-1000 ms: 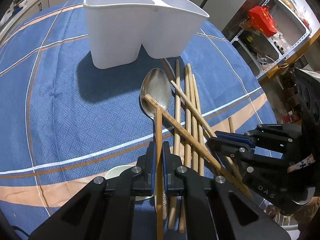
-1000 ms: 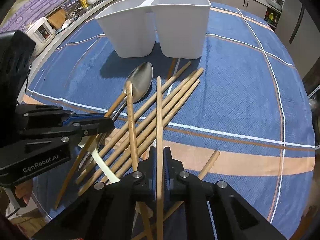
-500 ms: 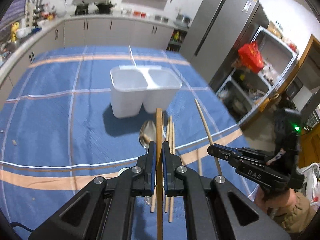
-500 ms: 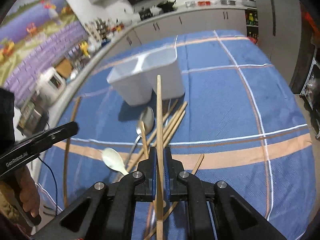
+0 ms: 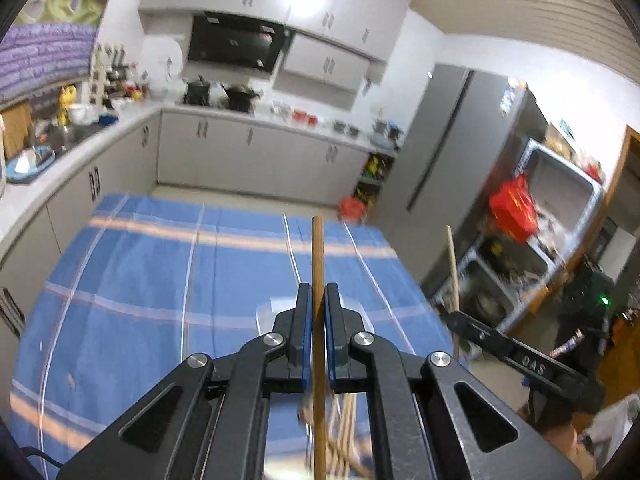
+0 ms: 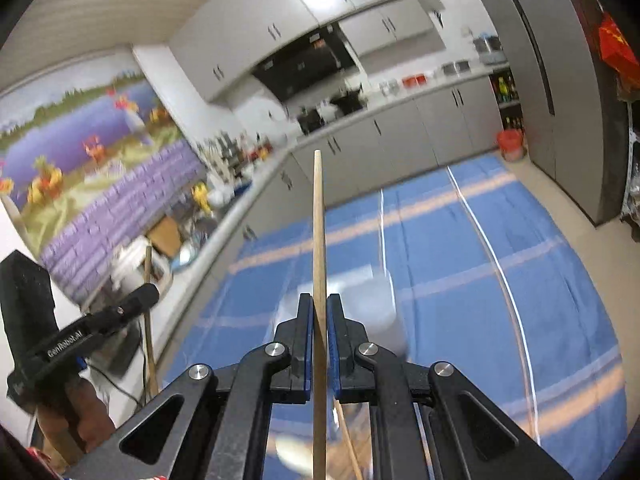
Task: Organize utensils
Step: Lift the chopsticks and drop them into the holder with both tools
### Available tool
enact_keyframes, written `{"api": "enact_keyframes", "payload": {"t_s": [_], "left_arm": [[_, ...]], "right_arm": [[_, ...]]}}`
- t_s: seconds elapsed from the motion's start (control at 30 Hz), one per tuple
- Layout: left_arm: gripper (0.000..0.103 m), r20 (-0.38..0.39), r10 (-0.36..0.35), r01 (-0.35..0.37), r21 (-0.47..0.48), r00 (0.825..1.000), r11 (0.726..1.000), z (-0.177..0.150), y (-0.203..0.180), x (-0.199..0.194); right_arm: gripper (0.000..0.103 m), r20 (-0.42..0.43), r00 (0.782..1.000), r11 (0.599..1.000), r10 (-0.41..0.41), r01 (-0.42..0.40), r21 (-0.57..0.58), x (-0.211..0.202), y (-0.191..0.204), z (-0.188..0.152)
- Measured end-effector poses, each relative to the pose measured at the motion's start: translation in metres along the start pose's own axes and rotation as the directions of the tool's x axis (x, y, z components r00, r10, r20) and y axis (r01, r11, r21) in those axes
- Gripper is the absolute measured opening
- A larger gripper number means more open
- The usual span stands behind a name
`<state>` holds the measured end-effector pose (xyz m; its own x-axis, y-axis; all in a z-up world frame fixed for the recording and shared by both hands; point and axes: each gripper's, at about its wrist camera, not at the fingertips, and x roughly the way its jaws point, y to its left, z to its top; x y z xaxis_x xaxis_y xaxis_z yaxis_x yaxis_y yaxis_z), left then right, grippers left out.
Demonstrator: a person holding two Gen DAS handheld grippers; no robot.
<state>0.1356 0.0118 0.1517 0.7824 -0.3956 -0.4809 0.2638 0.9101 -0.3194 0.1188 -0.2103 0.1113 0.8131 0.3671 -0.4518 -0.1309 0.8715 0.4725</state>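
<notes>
My left gripper (image 5: 317, 300) is shut on a wooden chopstick (image 5: 317, 256) that points up and forward, high above the blue table (image 5: 160, 280). My right gripper (image 6: 319, 312) is shut on another wooden chopstick (image 6: 318, 216), also raised. The white two-part utensil holder (image 6: 376, 304) shows blurred behind the right fingers and mostly hidden behind the left ones (image 5: 276, 308). More chopsticks (image 5: 344, 420) lie on the cloth below. Each gripper shows in the other's view: the right one (image 5: 516, 360), the left one (image 6: 88, 328).
Grey kitchen cabinets and a cluttered counter (image 5: 260, 144) run along the far and left sides. A grey fridge (image 5: 460, 140) and a metal shelf with a red bag (image 5: 516, 208) stand to the right of the table.
Both grippers have lifted and tilted upward with their chopsticks. The views now look across the kitchen; the holder has dropped behind the fingers and the spoon has gone from sight.
</notes>
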Motion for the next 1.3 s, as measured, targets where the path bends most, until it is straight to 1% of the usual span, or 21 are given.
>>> {"api": "enact_keyframes", "payload": {"t_s": [0.1, 0.13, 0.3, 0.37, 0.47, 0.53, 0.63, 0.73, 0.83, 0.97, 1.03, 1.07, 1.1, 1.13, 1.2, 1.23, 1.27, 1.3], "left_arm": [[0.005, 0.048, 0.009, -0.008, -0.022, 0.999, 1.000, 0.027, 0.002, 0.030], [0.005, 0.062, 0.016, -0.015, -0.023, 0.998, 1.000, 0.034, 0.002, 0.040], [0.005, 0.120, 0.066, -0.065, -0.020, 0.991, 0.998, 0.062, 0.005, 0.091], [0.005, 0.134, 0.083, -0.081, -0.024, 0.987, 0.996, 0.066, 0.009, 0.111], [0.005, 0.140, 0.098, -0.095, -0.033, 0.985, 0.995, 0.064, 0.014, 0.135], [0.005, 0.138, 0.120, -0.118, -0.024, 0.983, 0.993, 0.059, 0.017, 0.153], [0.005, 0.118, 0.149, -0.150, 0.002, 0.982, 0.989, 0.046, 0.020, 0.174], [0.005, 0.081, 0.153, -0.154, 0.008, 0.985, 0.988, 0.033, 0.025, 0.185], [0.005, 0.053, 0.151, -0.151, 0.010, 0.987, 0.988, 0.021, 0.028, 0.185], [0.006, 0.036, 0.159, -0.160, 0.007, 0.987, 0.987, 0.011, 0.028, 0.177], [0.014, 0.024, 0.154, -0.154, -0.004, 0.988, 0.988, 0.009, 0.029, 0.172], [0.026, 0.023, 0.155, -0.155, -0.011, 0.988, 0.988, 0.008, 0.030, 0.168], [0.035, 0.028, 0.160, -0.160, -0.017, 0.987, 0.987, 0.008, 0.030, 0.164], [0.037, 0.040, 0.166, -0.166, -0.022, 0.985, 0.986, 0.008, 0.030, 0.157], [0.039, 0.054, 0.170, -0.168, -0.026, 0.984, 0.985, 0.008, 0.029, 0.146], [0.040, 0.056, 0.170, -0.169, -0.028, 0.984, 0.985, 0.009, 0.029, 0.139], [0.042, 0.059, 0.171, -0.169, -0.032, 0.984, 0.985, 0.010, 0.030, 0.133], [0.042, 0.065, 0.175, -0.173, -0.037, 0.982, 0.984, 0.010, 0.031, 0.125]], "right_arm": [[0.007, 0.044, 0.999, 1.000, -0.016, 0.016, 0.011, 0.028, 0.000, 0.024], [0.007, 0.064, 0.997, 0.999, -0.035, 0.034, 0.010, 0.042, -0.001, 0.034], [0.007, 0.131, 0.984, 0.992, -0.121, 0.126, -0.032, 0.092, -0.001, 0.055], [0.007, 0.150, 0.977, 0.986, -0.152, 0.161, -0.052, 0.108, -0.002, 0.059], [0.007, 0.175, 0.964, 0.969, -0.201, 0.222, -0.107, 0.127, -0.001, 0.055], [0.007, 0.175, 0.959, 0.959, -0.221, 0.247, -0.138, 0.137, -0.001, 0.049], [0.007, 0.142, 0.964, 0.959, -0.226, 0.246, -0.140, 0.149, -0.007, 0.038], [0.007, 0.101, 0.969, 0.963, -0.224, 0.236, -0.127, 0.151, -0.015, 0.026], [0.007, 0.064, 0.974, 0.965, -0.218, 0.225, -0.133, 0.147, -0.017, 0.013], [0.008, 0.028, 0.976, 0.964, -0.214, 0.216, -0.153, 0.144, -0.015, 0.000], [0.008, 0.013, 0.977, 0.963, -0.214, 0.214, -0.163, 0.144, -0.014, -0.004], [0.009, 0.003, 0.977, 0.963, -0.214, 0.212, -0.168, 0.144, -0.014, -0.006], [0.009, -0.004, 0.977, 0.962, -0.215, 0.211, -0.170, 0.144, -0.014, -0.007], [0.012, -0.011, 0.977, 0.963, -0.214, 0.209, -0.171, 0.143, -0.014, -0.009], [0.022, -0.017, 0.977, 0.964, -0.210, 0.204, -0.170, 0.140, -0.014, -0.010], [0.030, -0.016, 0.977, 0.963, -0.212, 0.206, -0.171, 0.138, -0.014, -0.010], [0.032, -0.013, 0.977, 0.963, -0.213, 0.207, -0.175, 0.134, -0.013, -0.011], [0.032, -0.009, 0.977, 0.962, -0.213, 0.208, -0.177, 0.131, -0.010, -0.010]]}}
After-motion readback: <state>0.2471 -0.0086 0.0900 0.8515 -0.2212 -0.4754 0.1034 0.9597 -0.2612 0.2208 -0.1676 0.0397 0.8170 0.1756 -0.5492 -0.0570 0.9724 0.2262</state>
